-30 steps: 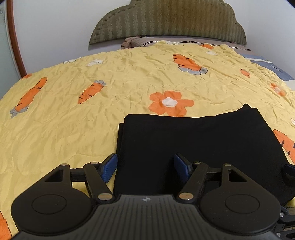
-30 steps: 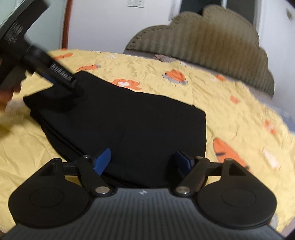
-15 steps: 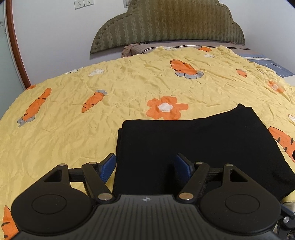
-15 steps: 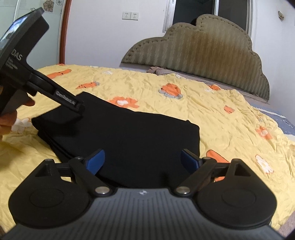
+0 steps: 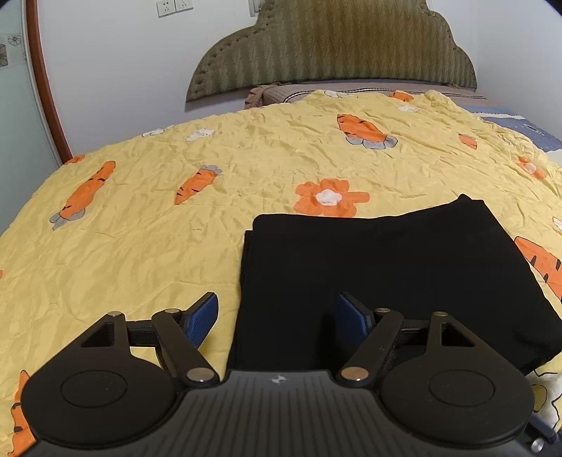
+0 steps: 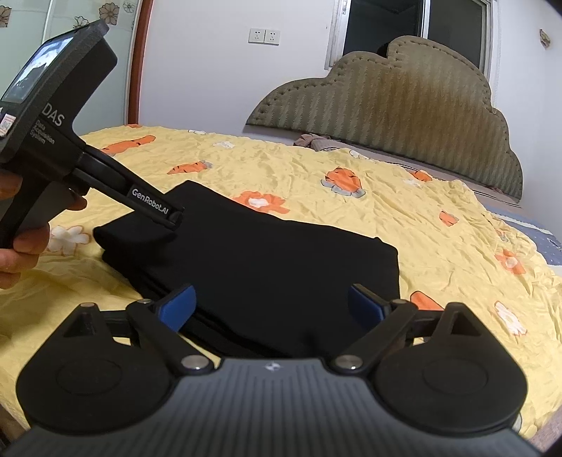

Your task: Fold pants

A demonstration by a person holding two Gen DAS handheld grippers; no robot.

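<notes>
Pants (image 5: 397,274), black, lie folded into a flat rectangular stack on the bed, on top of a wrinkled yellow bedspread (image 5: 147,218) printed with orange carrots and flowers. Left tongs (image 5: 277,314) are spread wide, blue pads (image 5: 202,316) apart, gripping nothing; one pad sits over bare bedspread just beside the stack's left edge, the other over the black fabric near its close edge. Whether either pad touches cloth, can't tell. Right tongs (image 6: 270,304) also spread wide and not gripping anything, both blue pads (image 6: 179,304) over the near edge of the pants (image 6: 281,267); layered fold edges show at the near-left corner of the stack in that view. Right wrist view also catches the left tool from the side: black body marked "DAS", arm marked "GenRobot.AI", tip (image 6: 174,219) over the far-left corner of the stack, with the left hand (image 6: 17,232) wrapped on the handle at frame left. Contact between that tip and the fabric is not resolvable. Padded olive headboard (image 5: 333,52) stands against the white wall at the far end of the bed; wall sockets (image 6: 264,36) sit left of a window (image 6: 414,28). An orange flower print (image 5: 330,200) lies just beyond the stack's far edge.
</notes>
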